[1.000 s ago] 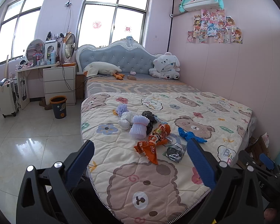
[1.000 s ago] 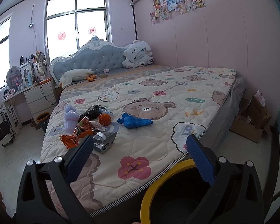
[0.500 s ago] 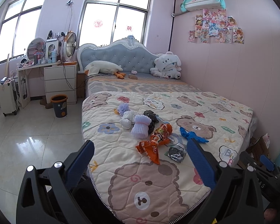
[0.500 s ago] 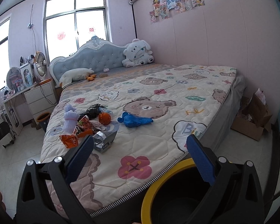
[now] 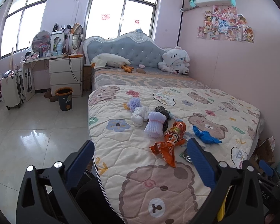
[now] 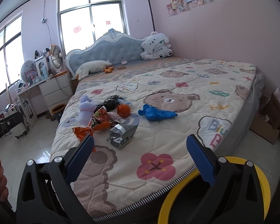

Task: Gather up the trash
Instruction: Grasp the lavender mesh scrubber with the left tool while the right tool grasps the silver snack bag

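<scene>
A heap of trash lies on the bed's quilt (image 5: 121, 149): an orange snack wrapper (image 5: 166, 149), a white foam net (image 5: 155, 125), white crumpled paper (image 5: 140, 114), a black bag (image 5: 162, 112), a blue bag (image 5: 205, 135) and a silver foil pouch (image 6: 121, 133). The orange wrapper (image 6: 84, 130) and blue bag (image 6: 156, 113) also show in the right wrist view. My left gripper (image 5: 140, 158) is open and empty, short of the heap. My right gripper (image 6: 140, 155) is open and empty above the quilt's near edge. A yellow-rimmed black bin (image 6: 237, 160) stands below the right gripper.
A small bin with an orange rim (image 5: 64, 99) stands on the tiled floor by white drawers (image 5: 66, 78). A white suitcase (image 5: 11, 89) is at the left. A cardboard box (image 6: 270, 119) sits on the floor right of the bed. Plush toys (image 5: 174, 60) lie by the headboard.
Both grippers have drifted slightly closer to the bed and its heap. Both stay open and empty.
</scene>
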`<state>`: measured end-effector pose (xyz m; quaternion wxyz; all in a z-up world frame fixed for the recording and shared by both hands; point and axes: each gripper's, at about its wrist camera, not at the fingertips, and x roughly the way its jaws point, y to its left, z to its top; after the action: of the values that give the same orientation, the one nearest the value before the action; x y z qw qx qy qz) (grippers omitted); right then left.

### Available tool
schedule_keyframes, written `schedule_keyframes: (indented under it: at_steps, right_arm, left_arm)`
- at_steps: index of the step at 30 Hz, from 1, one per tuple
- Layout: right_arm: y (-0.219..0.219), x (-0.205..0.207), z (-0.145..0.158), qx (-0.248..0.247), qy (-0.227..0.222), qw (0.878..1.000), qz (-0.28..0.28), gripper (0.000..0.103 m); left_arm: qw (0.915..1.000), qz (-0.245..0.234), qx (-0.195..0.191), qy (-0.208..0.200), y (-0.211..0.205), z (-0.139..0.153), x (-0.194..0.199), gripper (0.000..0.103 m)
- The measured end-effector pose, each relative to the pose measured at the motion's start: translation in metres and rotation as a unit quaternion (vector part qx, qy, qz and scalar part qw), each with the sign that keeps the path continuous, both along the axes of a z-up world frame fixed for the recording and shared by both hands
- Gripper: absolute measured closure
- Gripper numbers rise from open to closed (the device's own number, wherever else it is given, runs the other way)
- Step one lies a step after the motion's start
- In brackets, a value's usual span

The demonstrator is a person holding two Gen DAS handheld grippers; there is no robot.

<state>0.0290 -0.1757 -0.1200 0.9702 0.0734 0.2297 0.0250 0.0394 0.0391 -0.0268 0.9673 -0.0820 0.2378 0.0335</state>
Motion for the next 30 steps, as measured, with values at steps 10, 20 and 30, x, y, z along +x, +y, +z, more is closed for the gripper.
schedule_keyframes:
  at_steps: [10,20,30]
  right_arm:
    - [0.015,0.049,-0.017,-0.009,0.044,0.999,0.015,0.008]
    - [0.031,0.104,-0.038,-0.020,0.081,0.996,0.036,0.008]
    - [0.038,0.146,-0.049,-0.019,0.118,0.992,0.034,0.008]
  left_arm:
    - [0.9986,-0.011,0.008,0.051,0.019,-0.013,0.053,0.007]
    - [0.9948,-0.038,0.011,0.094,0.024,-0.031,0.130,0.007]
    - [0.9912,-0.078,-0.003,0.107,0.008,-0.040,0.188,0.007]
